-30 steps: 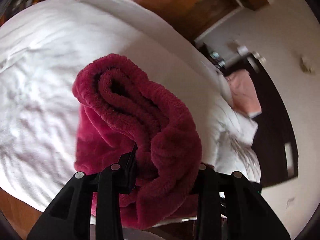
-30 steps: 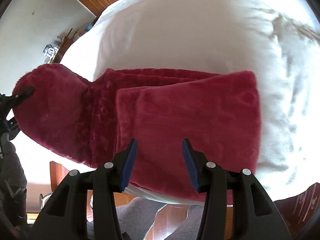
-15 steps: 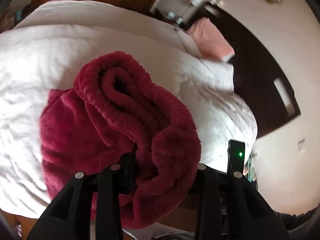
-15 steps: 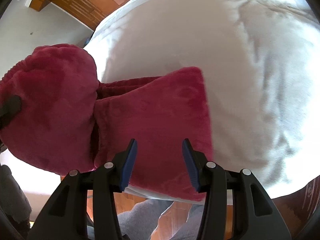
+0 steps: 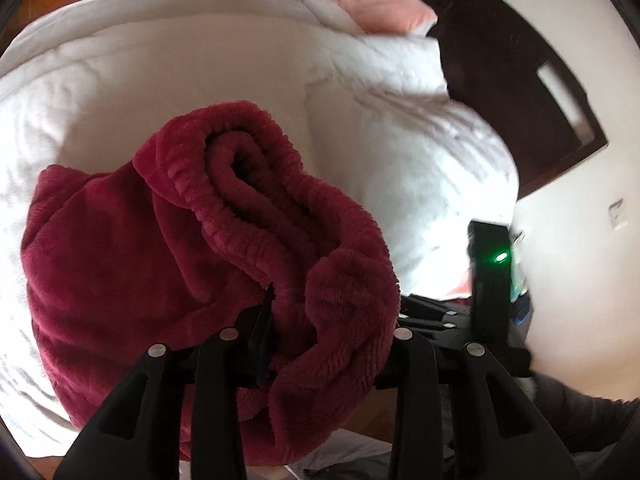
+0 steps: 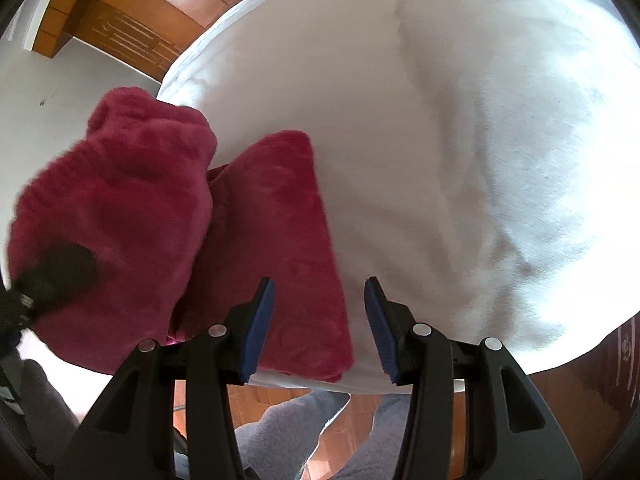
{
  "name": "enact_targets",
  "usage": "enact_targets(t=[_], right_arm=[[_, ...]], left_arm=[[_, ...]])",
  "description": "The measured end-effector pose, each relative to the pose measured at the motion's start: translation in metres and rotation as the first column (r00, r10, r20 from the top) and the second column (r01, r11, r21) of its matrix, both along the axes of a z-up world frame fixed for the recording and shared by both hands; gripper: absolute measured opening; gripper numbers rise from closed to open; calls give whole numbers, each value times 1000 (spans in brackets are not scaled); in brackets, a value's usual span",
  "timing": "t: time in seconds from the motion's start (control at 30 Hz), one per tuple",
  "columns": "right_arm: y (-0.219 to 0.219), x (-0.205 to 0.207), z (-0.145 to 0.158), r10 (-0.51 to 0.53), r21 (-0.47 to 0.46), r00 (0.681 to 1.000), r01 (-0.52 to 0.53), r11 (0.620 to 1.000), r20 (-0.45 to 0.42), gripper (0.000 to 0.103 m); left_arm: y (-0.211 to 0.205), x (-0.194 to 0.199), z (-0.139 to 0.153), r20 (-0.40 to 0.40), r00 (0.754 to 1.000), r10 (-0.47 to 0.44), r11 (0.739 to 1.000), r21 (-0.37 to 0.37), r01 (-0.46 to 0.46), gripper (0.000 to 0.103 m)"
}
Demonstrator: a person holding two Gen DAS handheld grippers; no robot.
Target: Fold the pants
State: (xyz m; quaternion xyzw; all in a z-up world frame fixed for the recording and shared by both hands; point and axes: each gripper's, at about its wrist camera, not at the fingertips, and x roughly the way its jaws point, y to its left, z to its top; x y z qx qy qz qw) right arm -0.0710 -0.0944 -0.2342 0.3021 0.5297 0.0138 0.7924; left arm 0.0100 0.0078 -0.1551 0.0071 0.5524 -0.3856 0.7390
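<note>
Left wrist view: set close behind its own fingers, facing across the white bed [image 5: 200, 80] toward the headboard [image 5: 520, 80], red pants [image 5: 256, 216] bunched right at the lens. Right wrist view: above the bed's near edge, tilted down over the bedding [image 6: 460, 140] toward the wooden floor [image 6: 132, 8]. Shared by both: the pants [image 6: 256, 216] and bed; probably the other tool, blurred, at far left.

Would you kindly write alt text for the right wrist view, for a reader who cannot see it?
The open right gripper hovers over the folded end of dark red fleece pants on a white bed. At left, the left gripper lifts the pants' other end.
</note>
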Motion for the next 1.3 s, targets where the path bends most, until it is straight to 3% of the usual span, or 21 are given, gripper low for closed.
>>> enact_targets(t=[0.2, 0.43, 0.6, 0.73, 1.0, 1.23, 1.27, 1.3], right_arm=[[-15, -4, -4, -15, 4, 1000, 15, 1000, -11, 48], [-28, -3, -3, -20, 6, 1000, 20, 1000, -9, 48], [-33, 3, 3, -25, 5, 1000, 25, 1000, 3, 48], [-34, 5, 20, -31, 4, 999, 31, 1000, 37, 48], [4, 17, 56, 128, 27, 983, -133, 991, 135, 48], [43, 39, 28, 252, -14, 966, -252, 968, 58, 48], [49, 41, 19, 282, -27, 959, -281, 959, 35, 46], [55, 40, 14, 301, -54, 953, -300, 953, 20, 31]], left_arm=[[-16, 0, -26, -66, 998, 7, 999, 38, -5, 51], [-6, -1, -17, -91, 996, 17, 999, -35, -20, 64], [2, -1, -10, -78, 996, 52, 997, -48, -56, 64], [38, 10, -15, -97, 983, 157, 986, -35, -161, 64], [111, 18, -41, -131, 938, 321, 947, 45, -318, 64], [131, 4, -55, -121, 928, 351, 935, 95, -341, 64], [134, 2, -59, -119, 928, 353, 933, 109, -342, 64], [136, 1, -62, -121, 926, 357, 932, 117, -344, 64]])
